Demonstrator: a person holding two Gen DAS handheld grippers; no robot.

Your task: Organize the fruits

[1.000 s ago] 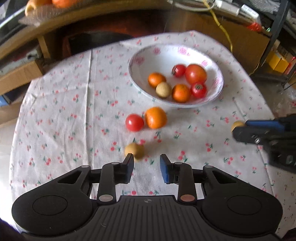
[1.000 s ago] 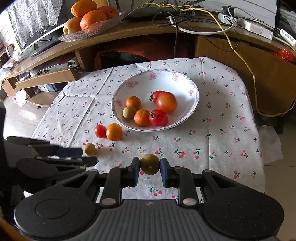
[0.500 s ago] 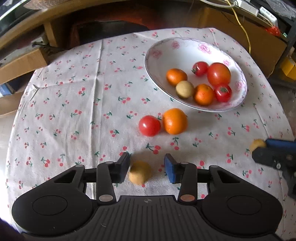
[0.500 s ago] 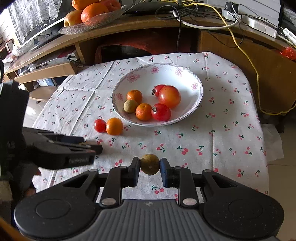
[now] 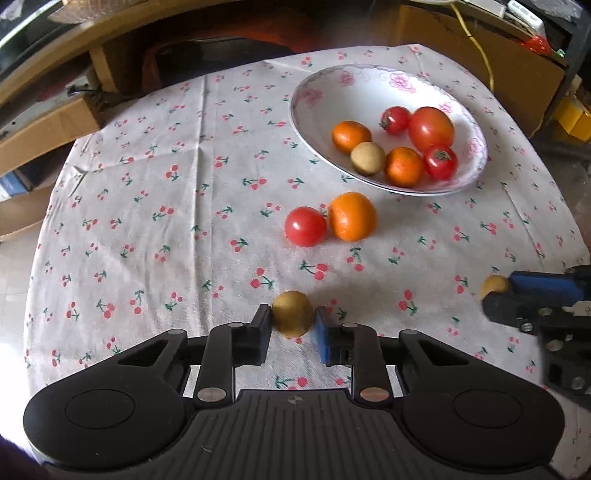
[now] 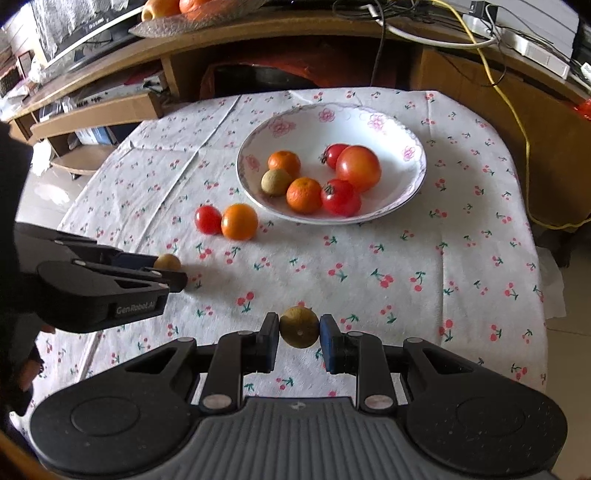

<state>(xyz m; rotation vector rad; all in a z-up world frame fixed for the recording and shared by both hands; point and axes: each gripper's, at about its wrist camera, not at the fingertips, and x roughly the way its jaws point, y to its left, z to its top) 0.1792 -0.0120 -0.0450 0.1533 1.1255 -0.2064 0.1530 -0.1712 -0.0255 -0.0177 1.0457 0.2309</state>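
My left gripper [image 5: 293, 328] is low over the cherry-print cloth, its pads closed against a small tan fruit [image 5: 293, 313] that rests on the table. In the right wrist view my right gripper [image 6: 299, 332] is shut on a brown-green round fruit [image 6: 299, 326], held just above the cloth. A white flowered bowl [image 5: 369, 74] stands at the far right and holds several oranges, tomatoes and one tan fruit. Between me and the bowl, a loose tomato [image 5: 305, 226] and an orange [image 5: 352, 216] lie touching. The right gripper [image 5: 495, 295] shows at the right edge.
A wooden shelf unit runs behind the table, with a glass tray of fruit [image 6: 192, 14] on top. A yellow cable [image 6: 517, 129] hangs at the right. Cardboard boxes [image 5: 44, 129] sit to the left. The table's edge drops off close on the right.
My left gripper moved forward and down around the tan fruit and narrowed onto it. My right gripper kept its fruit and drifted slightly toward the bowl.
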